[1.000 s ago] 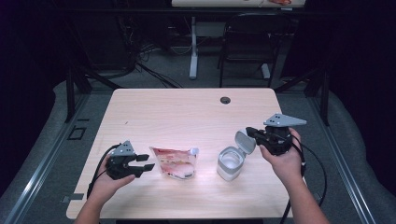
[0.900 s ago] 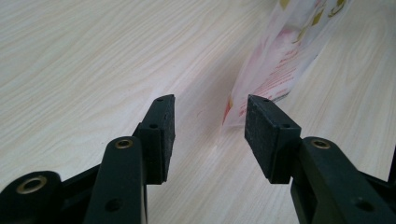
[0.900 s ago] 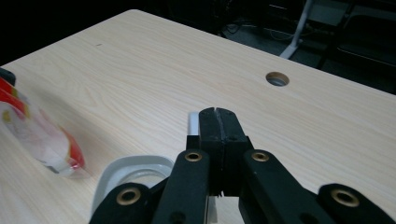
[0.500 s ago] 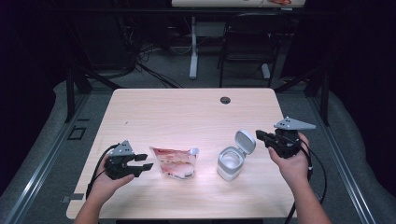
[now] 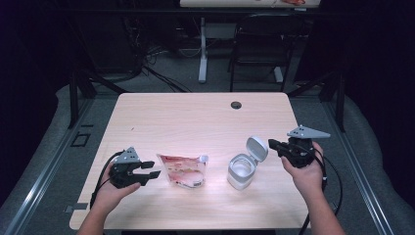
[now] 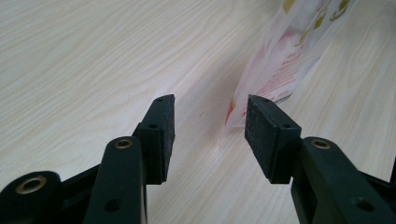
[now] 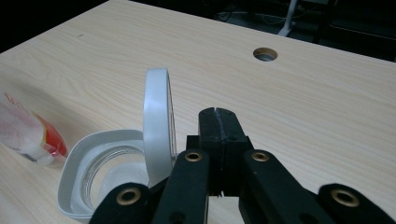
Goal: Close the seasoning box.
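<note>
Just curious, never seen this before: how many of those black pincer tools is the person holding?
2: the left gripper near the pouch, and the right gripper beside the open jar.

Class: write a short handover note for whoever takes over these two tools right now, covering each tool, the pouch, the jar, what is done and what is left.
Left tool: open, empty, resting on the table, aimed at the pouch.
Right tool: shut, empty, just right of the jar's lid.
Pouch: lying flat, spout capped, left of the jar.
Done: jar lid flipped up.
Left, probably: grasp the pouch, open it, pour into the jar, close the lid.
</note>
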`<state>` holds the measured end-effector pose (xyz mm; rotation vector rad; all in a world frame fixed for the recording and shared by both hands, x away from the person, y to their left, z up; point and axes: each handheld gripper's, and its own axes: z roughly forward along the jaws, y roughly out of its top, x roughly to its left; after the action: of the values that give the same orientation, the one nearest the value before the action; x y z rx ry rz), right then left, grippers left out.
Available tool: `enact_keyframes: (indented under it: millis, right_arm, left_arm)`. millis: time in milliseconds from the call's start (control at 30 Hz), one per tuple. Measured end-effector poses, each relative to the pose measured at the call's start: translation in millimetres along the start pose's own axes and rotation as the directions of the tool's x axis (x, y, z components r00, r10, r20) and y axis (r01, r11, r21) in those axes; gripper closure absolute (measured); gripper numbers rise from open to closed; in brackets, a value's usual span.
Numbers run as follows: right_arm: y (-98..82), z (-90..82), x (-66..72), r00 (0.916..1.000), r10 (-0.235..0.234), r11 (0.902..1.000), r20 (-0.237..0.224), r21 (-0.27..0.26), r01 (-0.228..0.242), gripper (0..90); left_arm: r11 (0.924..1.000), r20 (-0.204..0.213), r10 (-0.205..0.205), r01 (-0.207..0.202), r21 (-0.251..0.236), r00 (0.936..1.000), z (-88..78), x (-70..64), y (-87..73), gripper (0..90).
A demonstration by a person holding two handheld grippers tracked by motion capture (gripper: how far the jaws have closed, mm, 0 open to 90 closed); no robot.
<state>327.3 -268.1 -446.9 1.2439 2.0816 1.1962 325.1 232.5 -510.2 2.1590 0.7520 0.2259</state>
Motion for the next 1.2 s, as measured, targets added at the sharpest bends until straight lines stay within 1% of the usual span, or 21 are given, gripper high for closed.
enact_keyframes:
  millis: [300,333,433,600,733,767,800,833,867,1000,1033,1200]
  right_arm:
    - [-1.3,1.7,1.2,1.0,-0.004,1.0,-0.005,0.005,0.004,90.0]
    - [-1.6,2.2,1.9,1.0,0.001,1.0,-0.009,0.002,-0.001,90.0]
    - [-2.4,3.3,3.2,0.9998,-0.004,1.0,-0.017,0.006,0.004,90.0]
    - [-5.1,5.3,9.1,0.9994,-0.007,1.0,-0.033,0.004,0.007,90.0]
    - [-7.2,5.3,16.9,0.9982,-0.021,0.9998,-0.057,-0.002,0.021,90.0]
    - [-8.4,5.1,22.4,0.9971,-0.025,0.9997,-0.072,0.0,0.025,90.0]
    - [-8.4,5.1,22.4,0.9971,-0.025,0.9997,-0.072,0.0,0.025,90.0]
    - [-9.8,5.3,28.1,0.9955,-0.035,0.9994,-0.088,-0.001,0.035,90.0]
    - [-9.8,5.3,28.1,0.9955,-0.035,0.9994,-0.088,-0.001,0.035,90.0]
    - [-13.4,5.0,39.0,0.9917,-0.058,0.9983,-0.115,-0.013,0.057,90.0]
    - [-15.4,3.5,43.2,0.99,-0.057,0.9983,-0.129,-0.02,0.055,90.0]
    - [-20.2,0.6,48.5,0.9884,-0.059,0.9979,-0.14,-0.034,0.055,90.0]
  left_arm:
    - [1.0,-0.006,-0.001,0.001,0.0,1.0,-0.9,0.9,-0.5,53.1]
    - [1.0,-0.007,0.0,0.0,0.0,1.0,-0.8,0.8,-0.5,53.0]
    - [1.0,-0.008,0.002,-0.002,0.002,1.0,-1.1,1.1,-0.9,53.0]
    - [1.0,-0.013,-0.005,0.005,0.001,0.9999,-1.7,1.9,-1.5,53.0]
    - [1.0,-0.018,-0.01,0.01,-0.002,0.9998,-1.6,2.4,-1.9,53.0]
    - [0.9999,-0.017,-0.011,0.011,-0.003,0.9998,-1.7,2.4,-1.9,53.0]
    - [0.9999,-0.016,-0.011,0.011,-0.001,0.9998,-2.0,2.5,-1.9,53.0]
    - [0.9999,-0.016,-0.011,0.011,-0.002,0.9998,-2.2,2.4,-1.9,53.0]
    - [0.9999,-0.016,-0.011,0.011,-0.003,0.9998,-2.3,2.4,-1.9,53.0]
    - [1.0,-0.019,-0.008,0.008,-0.005,0.9998,-3.2,2.7,-2.2,53.0]
    - [0.9999,-0.019,-0.012,0.012,-0.006,0.9998,-3.4,2.7,-2.4,53.0]
    - [0.9998,-0.024,-0.017,0.016,-0.007,0.9996,-4.2,3.9,-3.9,53.0]
